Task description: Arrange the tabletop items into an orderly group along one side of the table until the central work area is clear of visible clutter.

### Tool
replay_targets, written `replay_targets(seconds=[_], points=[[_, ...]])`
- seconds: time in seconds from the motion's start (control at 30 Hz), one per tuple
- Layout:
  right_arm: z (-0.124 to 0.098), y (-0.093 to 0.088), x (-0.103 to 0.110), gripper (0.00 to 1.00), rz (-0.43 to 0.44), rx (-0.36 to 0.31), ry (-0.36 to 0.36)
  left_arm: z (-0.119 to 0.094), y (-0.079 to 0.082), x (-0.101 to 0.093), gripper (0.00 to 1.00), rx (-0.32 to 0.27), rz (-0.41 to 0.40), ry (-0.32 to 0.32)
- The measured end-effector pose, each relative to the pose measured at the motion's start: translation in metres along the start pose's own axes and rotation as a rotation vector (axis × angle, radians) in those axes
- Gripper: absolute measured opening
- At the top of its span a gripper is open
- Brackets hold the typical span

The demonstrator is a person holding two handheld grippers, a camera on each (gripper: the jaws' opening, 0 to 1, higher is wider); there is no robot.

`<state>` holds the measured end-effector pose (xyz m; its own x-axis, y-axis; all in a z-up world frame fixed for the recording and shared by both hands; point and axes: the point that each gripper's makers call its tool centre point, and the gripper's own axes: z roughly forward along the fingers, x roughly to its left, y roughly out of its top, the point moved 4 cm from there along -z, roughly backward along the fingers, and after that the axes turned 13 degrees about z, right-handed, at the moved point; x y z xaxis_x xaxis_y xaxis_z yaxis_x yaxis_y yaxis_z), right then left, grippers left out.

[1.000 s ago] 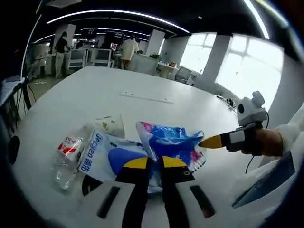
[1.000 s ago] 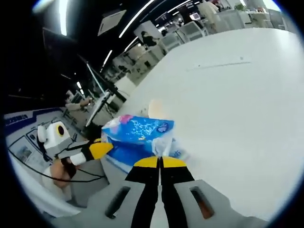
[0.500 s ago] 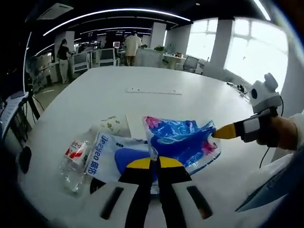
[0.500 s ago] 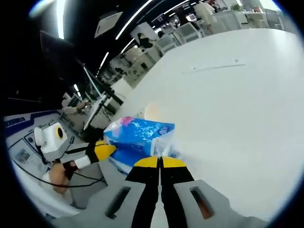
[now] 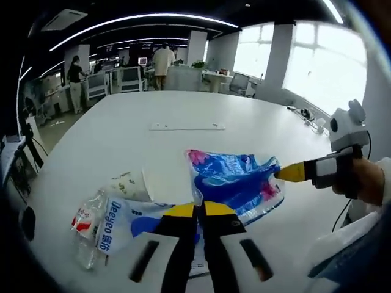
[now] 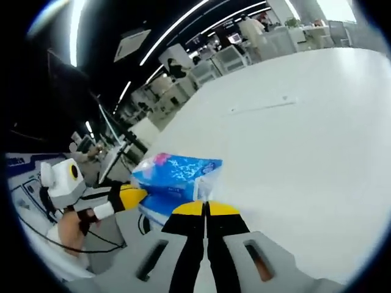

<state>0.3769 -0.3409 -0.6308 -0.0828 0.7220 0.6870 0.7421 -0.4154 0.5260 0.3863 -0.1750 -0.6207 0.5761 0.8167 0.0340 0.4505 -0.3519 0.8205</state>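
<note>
A blue tissue pack (image 5: pixel 235 182) in clear wrap hangs between both grippers, slightly above the white table (image 5: pixel 122 131). My left gripper (image 5: pixel 200 209) is shut on the wrap at its near corner. My right gripper (image 5: pixel 278 174) comes in from the right and pinches the pack's far edge. In the right gripper view, that gripper (image 6: pixel 206 209) is shut on the blue tissue pack's (image 6: pixel 177 176) wrap, with the left gripper (image 6: pixel 140 195) at its other side. Below lie a white Deeyeo pack (image 5: pixel 119 221), a crushed clear bottle (image 5: pixel 85 231) with a red label, and a paper cup (image 5: pixel 129 183).
A thin cable slot (image 5: pixel 187 127) crosses the far middle of the table. Office desks, chairs and standing people (image 5: pixel 162 61) fill the background. A hand (image 5: pixel 361 183) holds the right gripper near the table's right edge.
The blue pack has come up off the white pack, held between both shut grippers. Both views have risen a little, so the items on the table sit lower in the left gripper view.
</note>
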Motion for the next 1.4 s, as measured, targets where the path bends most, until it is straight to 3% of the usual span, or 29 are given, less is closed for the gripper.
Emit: replay_targets(seconds=[0.27,0.43,0.53,0.57,0.63,0.77,0.87,1.17,1.27,1.4], points=[[-0.015,0.022,-0.018,0.0,0.008,-0.079,-0.049,0.021,0.023,-0.017,0.0,0.01,0.083,-0.136],[-0.023,0.034,-0.025,0.0,0.015,-0.111,-0.064,0.034,0.033,-0.025,0.0,0.024,0.121,-0.19],[-0.027,0.045,-0.026,0.0,0.132,-0.149,-0.033,0.039,0.042,-0.029,0.0,0.016,0.159,-0.214],[-0.028,0.046,-0.027,0.0,0.125,-0.153,-0.036,0.04,0.045,-0.03,0.0,0.016,0.164,-0.228],[-0.03,0.053,-0.031,0.0,0.031,-0.147,-0.073,0.043,0.049,-0.035,0.0,0.033,0.178,-0.266],[-0.034,0.063,-0.029,0.0,-0.022,-0.17,-0.092,0.05,0.061,-0.038,0.0,0.03,0.257,-0.28],[-0.038,0.07,-0.031,0.0,-0.062,-0.186,-0.109,0.052,0.077,-0.039,0.0,0.027,0.23,-0.317],[-0.05,0.087,-0.042,0.0,-0.044,-0.253,-0.118,0.063,0.096,-0.055,0.01,0.064,0.353,-0.399],[-0.053,0.091,-0.043,0.0,-0.04,-0.242,-0.126,0.062,0.101,-0.056,0.01,0.061,0.354,-0.412],[-0.062,0.109,-0.034,0.0,-0.077,-0.225,-0.112,0.059,0.113,-0.057,0.01,0.051,0.344,-0.435]])
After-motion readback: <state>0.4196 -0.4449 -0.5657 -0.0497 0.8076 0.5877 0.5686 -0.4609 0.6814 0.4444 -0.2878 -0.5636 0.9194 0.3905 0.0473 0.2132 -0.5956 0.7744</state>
